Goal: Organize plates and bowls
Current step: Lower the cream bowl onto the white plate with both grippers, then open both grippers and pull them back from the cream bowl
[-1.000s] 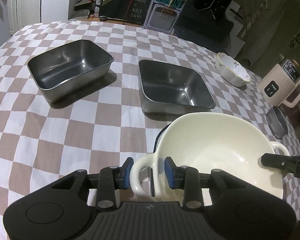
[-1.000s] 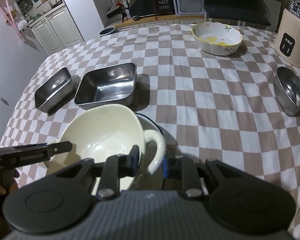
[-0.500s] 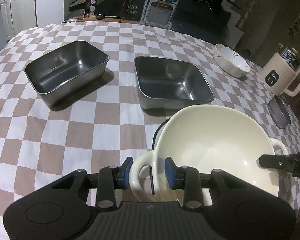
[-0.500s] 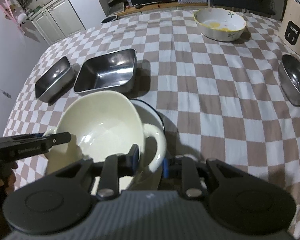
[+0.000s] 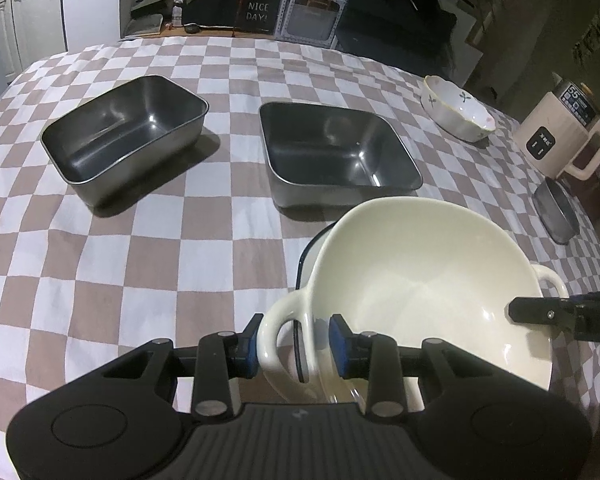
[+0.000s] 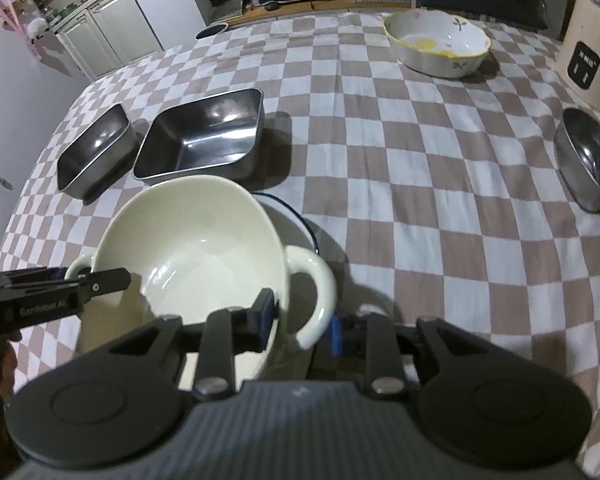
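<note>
Cream bowl: where is it found?
Directly over the blue-rimmed plate, mouth up. Whether it is rested on that plate cannot be told.
How is it gripped?
One handle is clamped by the left gripper. The other is straddled by the right gripper, whose jaws have just been opening; contact there cannot be told.
And its long axis?
Handle to handle, it is laid across the plate from gripper to gripper, each equally near. A release is judged to be next.
</note>
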{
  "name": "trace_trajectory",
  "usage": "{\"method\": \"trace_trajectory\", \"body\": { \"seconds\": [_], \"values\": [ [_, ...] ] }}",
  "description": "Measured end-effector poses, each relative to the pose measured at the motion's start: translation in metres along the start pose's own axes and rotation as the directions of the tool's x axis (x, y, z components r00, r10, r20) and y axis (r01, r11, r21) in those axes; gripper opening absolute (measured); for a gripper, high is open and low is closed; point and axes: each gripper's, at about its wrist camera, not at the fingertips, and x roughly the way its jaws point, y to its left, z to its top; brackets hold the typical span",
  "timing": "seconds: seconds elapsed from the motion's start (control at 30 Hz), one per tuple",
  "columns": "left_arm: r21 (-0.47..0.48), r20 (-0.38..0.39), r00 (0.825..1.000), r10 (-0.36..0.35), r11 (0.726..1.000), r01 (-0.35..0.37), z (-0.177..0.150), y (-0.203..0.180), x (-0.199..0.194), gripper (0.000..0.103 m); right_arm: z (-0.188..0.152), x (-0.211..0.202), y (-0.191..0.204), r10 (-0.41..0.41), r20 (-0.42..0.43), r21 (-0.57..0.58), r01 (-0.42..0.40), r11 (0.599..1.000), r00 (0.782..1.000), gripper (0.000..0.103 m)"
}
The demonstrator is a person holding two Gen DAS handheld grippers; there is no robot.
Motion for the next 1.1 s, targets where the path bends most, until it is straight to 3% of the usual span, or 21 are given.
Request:
{"method": "trace_trajectory", "body": {
  "seconds": [0.13, 0.2, 0.33, 0.87, 0.93, 1.03, 1.1],
  "values": [
    [0.003, -0.019, 1.0, -0.011, 1.0, 0.011, -0.001, -0.001, 0.001, 0.035, 0.0, 0.003, -0.001, -0.008, -0.02, 0.007, 0.009, 1.0, 1.0, 0.035],
    [0.007, -0.017, 1.0, -0.02, 1.0, 0.02, -0.002, -0.002, 0.0, 0.035, -0.001, 0.007, 0.003, -0.061, -0.032, -0.026, 0.06, 0.998, 0.998, 0.042],
    [0.017, -0.032, 0.999, -0.016, 1.0, 0.017, -0.003, -0.004, 0.0, 0.035, -0.005, 0.007, 0.011, -0.101, -0.01, -0.098, 0.1, 0.99, 0.995, 0.044],
    [0.025, -0.04, 0.999, -0.016, 1.0, 0.017, -0.002, -0.004, -0.003, 0.037, -0.007, 0.009, 0.002, -0.063, -0.017, -0.089, 0.061, 0.994, 0.998, 0.046],
    [0.024, -0.046, 0.999, -0.012, 1.0, 0.014, -0.002, -0.005, -0.004, 0.044, -0.008, 0.009, 0.001, -0.052, -0.013, -0.089, 0.05, 0.995, 0.999, 0.046],
    [0.019, -0.055, 0.998, -0.01, 1.0, 0.011, -0.003, -0.008, -0.005, 0.063, -0.01, 0.008, -0.001, -0.04, -0.011, -0.084, 0.039, 0.996, 0.999, 0.05],
    [0.025, -0.052, 0.999, -0.011, 1.0, 0.012, -0.003, -0.011, -0.007, 0.077, -0.011, 0.008, -0.001, -0.031, -0.013, -0.088, 0.029, 0.996, 0.999, 0.059]
  ]
}}
